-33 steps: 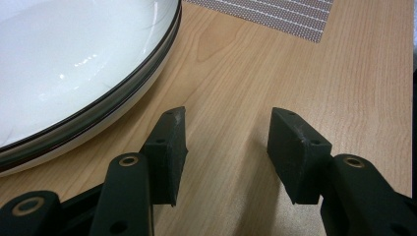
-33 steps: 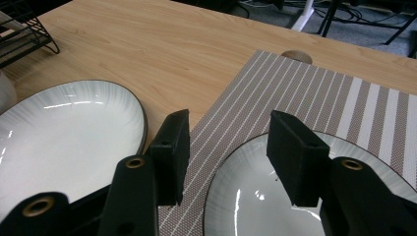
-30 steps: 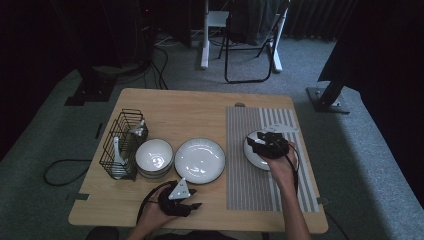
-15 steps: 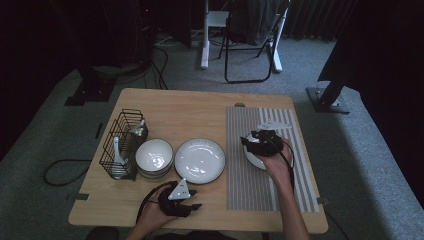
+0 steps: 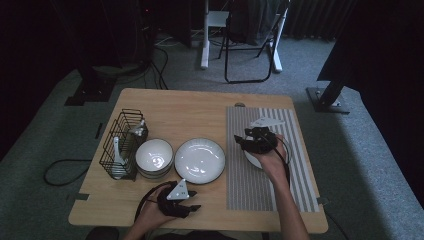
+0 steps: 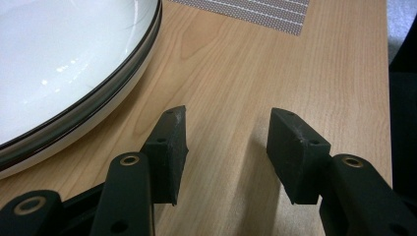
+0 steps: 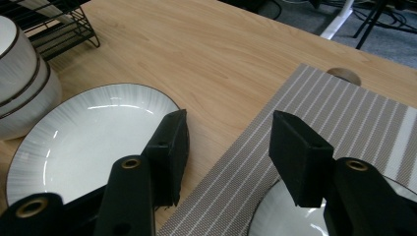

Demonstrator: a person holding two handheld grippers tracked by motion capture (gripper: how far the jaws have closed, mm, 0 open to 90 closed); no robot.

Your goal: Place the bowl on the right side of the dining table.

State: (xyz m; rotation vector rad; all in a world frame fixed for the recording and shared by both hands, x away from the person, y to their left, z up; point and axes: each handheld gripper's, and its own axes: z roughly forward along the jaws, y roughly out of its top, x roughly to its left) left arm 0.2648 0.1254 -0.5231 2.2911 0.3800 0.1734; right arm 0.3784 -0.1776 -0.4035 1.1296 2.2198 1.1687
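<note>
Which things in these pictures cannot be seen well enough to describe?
- Dish on the striped mat: high view, mostly covered by the right gripper and hand; right gripper view, cut off by the bottom edge.
- Contents of the wire rack: high view, too small to identify.
- Stacked bowls: right gripper view, cut off by the left edge.

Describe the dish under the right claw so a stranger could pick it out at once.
Start at the grey striped placemat covering the right part of the wooden table. On it, beneath the right claw, lies a white dish, partly hidden by the hand. It is the one dish on the mat; the wide plate and the stacked bowls sit on bare wood to its left.
</note>
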